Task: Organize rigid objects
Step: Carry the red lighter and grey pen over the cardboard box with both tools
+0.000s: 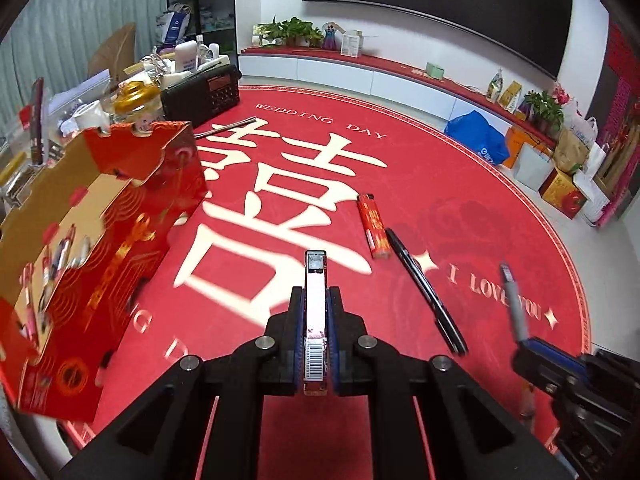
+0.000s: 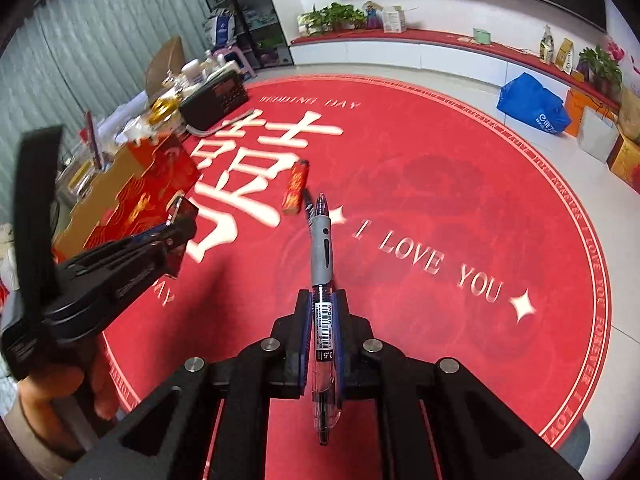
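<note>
Two tools, each loaded, above red round mat (image 1: 460, 200).
Left tool (image 1: 316, 300) clamps pink lighter (image 1: 315, 320); right tool (image 2: 323, 320) clamps grey-grip pen (image 2: 322, 256); red lighter (image 1: 373, 226) and black pen (image 1: 424, 288) lie on mat beside red box (image 1: 132, 216).

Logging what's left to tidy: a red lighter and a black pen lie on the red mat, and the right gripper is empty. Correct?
Not quite. The right gripper holds a grey-grip pen, as the right wrist view shows. The red lighter and black pen do lie on the red mat.
</note>
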The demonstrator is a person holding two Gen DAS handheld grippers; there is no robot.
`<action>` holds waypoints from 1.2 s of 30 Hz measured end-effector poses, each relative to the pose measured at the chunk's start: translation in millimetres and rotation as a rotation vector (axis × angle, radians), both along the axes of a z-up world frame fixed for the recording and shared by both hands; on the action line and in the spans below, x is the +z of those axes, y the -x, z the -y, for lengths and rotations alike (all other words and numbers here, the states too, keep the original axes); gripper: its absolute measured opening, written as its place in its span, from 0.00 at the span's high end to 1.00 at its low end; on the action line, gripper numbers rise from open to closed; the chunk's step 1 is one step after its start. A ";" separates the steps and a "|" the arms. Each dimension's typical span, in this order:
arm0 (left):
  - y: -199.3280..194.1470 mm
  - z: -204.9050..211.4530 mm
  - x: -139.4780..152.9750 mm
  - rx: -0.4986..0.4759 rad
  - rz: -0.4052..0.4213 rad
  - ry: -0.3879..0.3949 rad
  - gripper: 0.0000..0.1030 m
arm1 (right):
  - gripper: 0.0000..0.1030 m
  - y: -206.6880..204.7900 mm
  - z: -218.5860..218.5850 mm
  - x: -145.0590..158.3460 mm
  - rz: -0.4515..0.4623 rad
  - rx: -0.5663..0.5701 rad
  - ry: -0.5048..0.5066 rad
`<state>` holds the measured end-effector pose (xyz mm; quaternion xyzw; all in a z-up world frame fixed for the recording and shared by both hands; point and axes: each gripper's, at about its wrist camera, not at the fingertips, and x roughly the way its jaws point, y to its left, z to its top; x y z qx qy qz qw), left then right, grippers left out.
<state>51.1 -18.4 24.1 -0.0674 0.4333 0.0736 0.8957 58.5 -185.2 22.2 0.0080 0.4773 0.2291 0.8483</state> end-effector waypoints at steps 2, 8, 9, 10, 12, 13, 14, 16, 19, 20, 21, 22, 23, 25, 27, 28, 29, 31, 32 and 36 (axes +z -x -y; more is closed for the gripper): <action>10.8 -0.5 2.9 0.006 0.007 -0.011 0.90 | 0.90 6.6 -0.1 1.3 -0.001 -0.006 -0.011; 43.9 -6.6 6.9 0.043 0.020 -0.020 0.90 | 0.90 26.9 -3.7 3.2 0.005 -0.025 -0.020; 48.5 -7.7 6.8 0.051 0.021 -0.021 0.90 | 0.90 30.7 -4.9 2.8 0.005 -0.026 -0.020; 52.4 -8.3 7.6 0.057 0.023 -0.026 0.90 | 0.90 33.0 -5.9 2.5 0.004 -0.026 -0.020; 57.8 -9.0 7.5 0.064 0.020 -0.033 0.90 | 0.89 38.9 -8.0 3.3 0.007 -0.026 -0.020; 61.2 -9.3 7.5 0.067 0.020 -0.034 0.90 | 0.90 41.0 -8.5 4.1 0.009 -0.024 -0.022; 63.4 -9.2 8.2 0.070 0.023 -0.036 0.90 | 0.89 42.8 -9.1 5.0 0.012 -0.023 -0.023; 69.2 -8.1 9.8 0.073 0.032 -0.040 0.90 | 0.89 46.9 -9.9 6.9 0.019 -0.022 -0.024; 77.2 -7.5 12.9 0.081 0.047 -0.038 0.90 | 0.89 54.1 -11.2 8.7 0.030 -0.017 -0.019; 80.2 -7.2 13.7 0.083 0.051 -0.040 0.90 | 0.89 56.6 -10.9 9.4 0.033 -0.018 -0.019; 83.3 -6.4 15.0 0.084 0.057 -0.043 0.90 | 0.90 59.7 -9.9 10.1 0.035 -0.018 -0.023; 86.7 -5.5 16.6 0.083 0.063 -0.048 0.90 | 0.89 62.4 -8.9 10.6 0.035 -0.020 -0.028; 89.2 -4.8 17.7 0.085 0.068 -0.051 0.90 | 0.89 64.5 -8.2 10.7 0.035 -0.022 -0.032; 96.3 -4.0 19.8 0.091 0.078 -0.049 0.90 | 0.89 70.0 -6.8 11.1 0.039 -0.021 -0.037; 102.2 -2.5 21.0 0.094 0.084 -0.051 0.90 | 0.89 76.5 -5.1 11.7 0.045 -0.020 -0.040; 105.2 -1.2 22.0 0.095 0.087 -0.054 0.90 | 0.89 78.9 -3.9 12.0 0.046 -0.020 -0.046; 108.2 0.4 23.1 0.095 0.091 -0.058 0.90 | 0.89 81.6 -2.1 12.3 0.047 -0.022 -0.054; 114.1 4.1 26.0 0.091 0.099 -0.066 0.90 | 0.89 87.6 0.9 13.6 0.054 -0.026 -0.062; 116.5 5.4 27.3 0.091 0.104 -0.069 0.90 | 0.89 90.9 2.9 14.4 0.059 -0.031 -0.067; 128.8 12.2 32.3 0.084 0.128 -0.083 0.90 | 0.89 104.4 9.4 16.2 0.075 -0.045 -0.082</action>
